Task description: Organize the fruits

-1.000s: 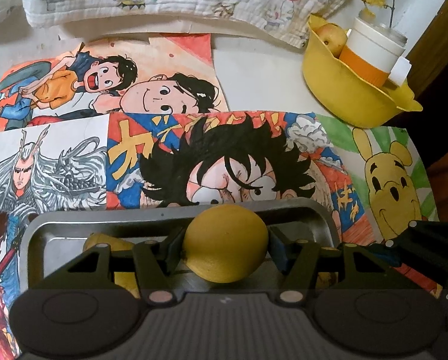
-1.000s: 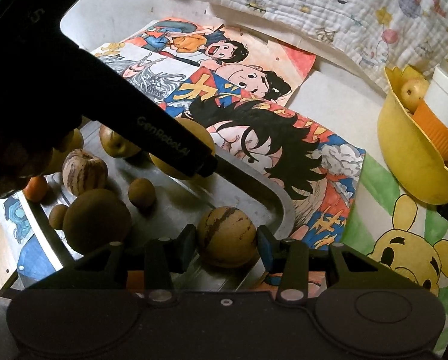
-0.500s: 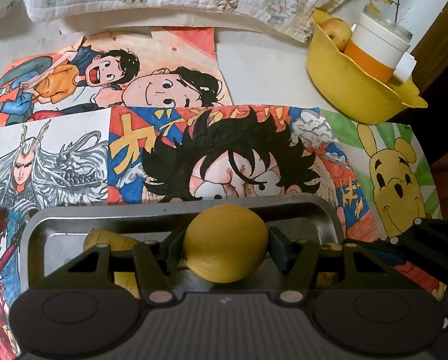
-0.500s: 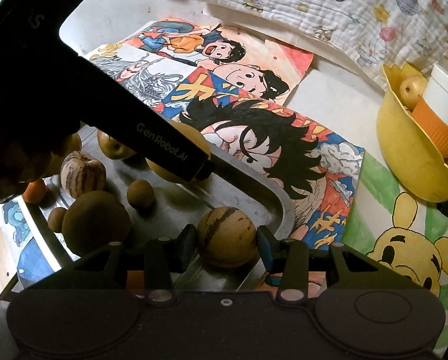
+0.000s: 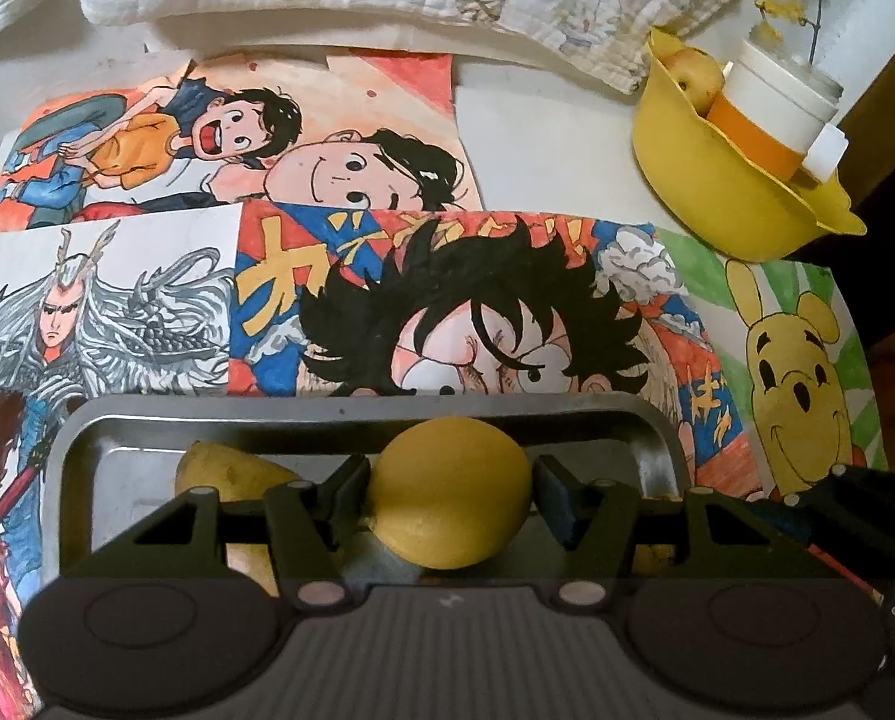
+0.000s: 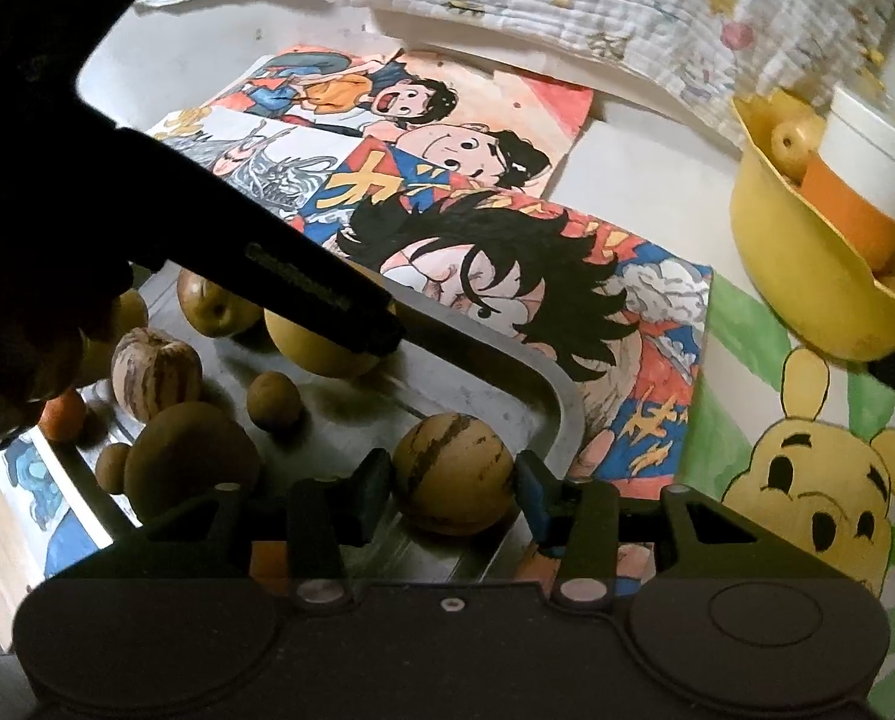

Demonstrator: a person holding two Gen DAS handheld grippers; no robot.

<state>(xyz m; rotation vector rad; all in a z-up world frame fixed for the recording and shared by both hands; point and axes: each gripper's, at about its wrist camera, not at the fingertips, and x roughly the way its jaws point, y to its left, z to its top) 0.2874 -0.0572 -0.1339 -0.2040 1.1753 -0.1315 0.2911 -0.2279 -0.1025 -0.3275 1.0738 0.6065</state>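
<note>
Left hand-held gripper (image 5: 450, 495) clamps a yellow lemon (image 5: 450, 492) over the metal tray (image 5: 357, 414). Right hand-held gripper (image 6: 450, 489) is closed around a striped melon (image 6: 453, 480) at the tray's corner.

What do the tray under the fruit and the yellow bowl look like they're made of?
Tray: looks like metal, dull brushed grey, with a rolled rim catching soft highlights. Yellow bowl: probably plastic, with uniform opaque colour, a thin wall and a moulded pouring lip; glazed ceramic cannot be ruled out.

Right gripper (image 6: 453, 483) with striped fruit (image 6: 452, 480) nearer the yellow bowl (image 6: 807, 276)
</note>
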